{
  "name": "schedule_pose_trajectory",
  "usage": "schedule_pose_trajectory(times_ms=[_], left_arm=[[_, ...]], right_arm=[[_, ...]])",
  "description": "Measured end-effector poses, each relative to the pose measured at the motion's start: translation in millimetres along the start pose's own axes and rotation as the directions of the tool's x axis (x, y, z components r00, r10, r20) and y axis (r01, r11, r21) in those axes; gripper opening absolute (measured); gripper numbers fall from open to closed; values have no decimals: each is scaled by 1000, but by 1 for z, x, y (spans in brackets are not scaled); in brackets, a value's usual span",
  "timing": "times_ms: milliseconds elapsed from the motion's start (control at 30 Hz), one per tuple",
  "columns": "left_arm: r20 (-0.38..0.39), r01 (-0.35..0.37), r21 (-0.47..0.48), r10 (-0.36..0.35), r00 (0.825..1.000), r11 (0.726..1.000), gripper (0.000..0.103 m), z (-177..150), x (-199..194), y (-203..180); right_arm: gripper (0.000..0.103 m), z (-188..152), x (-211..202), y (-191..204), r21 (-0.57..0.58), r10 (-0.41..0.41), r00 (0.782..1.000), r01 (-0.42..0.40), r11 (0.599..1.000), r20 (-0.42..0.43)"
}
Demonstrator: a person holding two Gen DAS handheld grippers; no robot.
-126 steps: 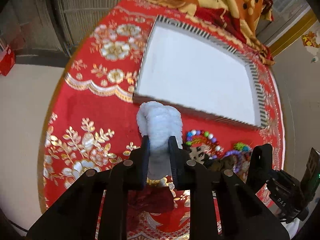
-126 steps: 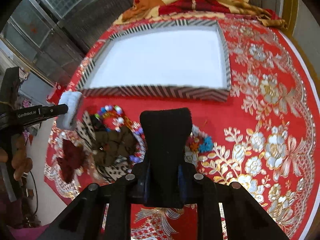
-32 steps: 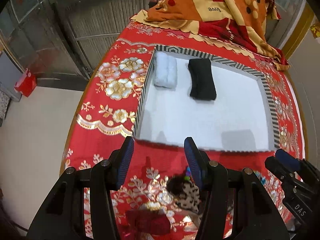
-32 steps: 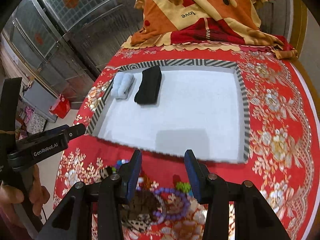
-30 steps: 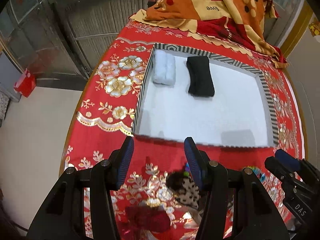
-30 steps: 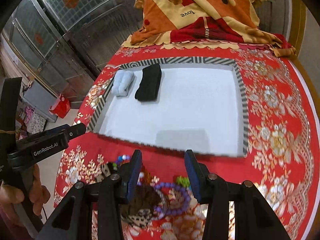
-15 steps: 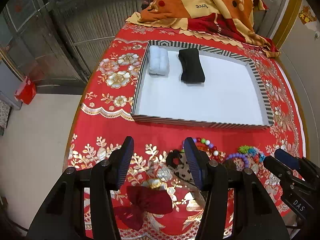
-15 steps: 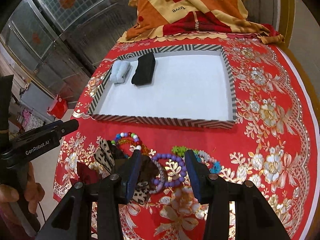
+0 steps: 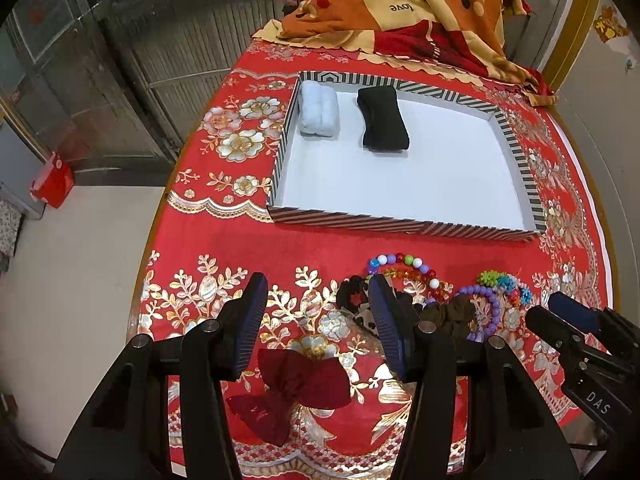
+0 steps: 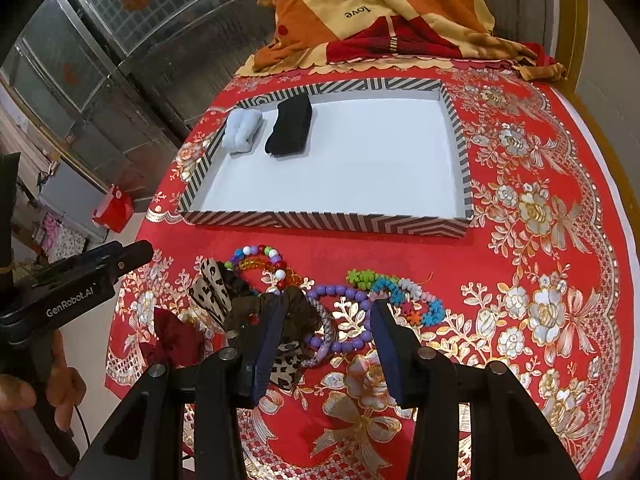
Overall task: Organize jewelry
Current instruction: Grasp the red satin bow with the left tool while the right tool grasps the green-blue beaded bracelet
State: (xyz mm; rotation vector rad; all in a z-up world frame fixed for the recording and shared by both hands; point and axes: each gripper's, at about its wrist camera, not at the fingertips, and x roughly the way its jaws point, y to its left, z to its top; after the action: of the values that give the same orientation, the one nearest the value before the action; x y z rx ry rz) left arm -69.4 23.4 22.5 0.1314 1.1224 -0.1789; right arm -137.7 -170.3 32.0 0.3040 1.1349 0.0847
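Note:
A striped tray (image 9: 400, 225) (image 10: 320, 221) with a white floor holds a white fluffy roll (image 9: 319, 109) (image 10: 243, 129) and a black roll (image 9: 383, 118) (image 10: 290, 125) at its far left. Near the table's front lie a dark red bow (image 9: 298, 386) (image 10: 174, 336), a leopard scrunchie (image 10: 212, 290), a brown scrunchie (image 9: 450, 314) (image 10: 294, 308), a multicoloured bead bracelet (image 9: 402, 266) (image 10: 260, 260), a purple bead bracelet (image 9: 486, 300) (image 10: 344, 318) and a green-blue bracelet (image 9: 506, 284) (image 10: 400, 292). My left gripper (image 9: 318, 318) is open above the bow. My right gripper (image 10: 326, 338) is open above the purple bracelet.
The round table has a red and gold cloth (image 9: 224, 132) (image 10: 540, 200). An orange patterned blanket (image 9: 400, 4) (image 10: 380, 12) is heaped at the far edge. A metal gate and a red bag (image 9: 52, 180) stand at the left, beyond the table.
Both grippers have let go of the white and black rolls in the tray and drawn back toward me, open. The jewelry pile has come into full view under them.

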Motion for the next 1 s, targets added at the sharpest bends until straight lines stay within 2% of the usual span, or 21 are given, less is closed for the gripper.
schedule_pose_trajectory(times_ms=[200,300,467,733,833,1000], left_arm=[[-33,31,-26,-31,999,999,52,-3,0,17],[-81,66,-67,-71,994,996,52,-5,5,32],[-113,85,-128,-100,989,988,52,-12,7,56],[-173,115,-206,-152,973,972,52,-28,14,88],[-198,127,-188,-164,966,974,52,-36,17,90],[-233,170,-125,-196,952,977,58,-52,22,80]], right_arm=[[43,-6,2,2,-20,-17,1000,16,1000,-19],[43,-11,6,-1,-22,-21,999,20,1000,-36],[43,-20,12,-8,-26,-19,998,18,1000,-62],[43,-23,21,-4,-44,22,995,-26,999,-94],[43,-23,24,1,-53,38,994,-44,998,-107],[43,-23,29,11,-83,52,991,-63,995,-125]])
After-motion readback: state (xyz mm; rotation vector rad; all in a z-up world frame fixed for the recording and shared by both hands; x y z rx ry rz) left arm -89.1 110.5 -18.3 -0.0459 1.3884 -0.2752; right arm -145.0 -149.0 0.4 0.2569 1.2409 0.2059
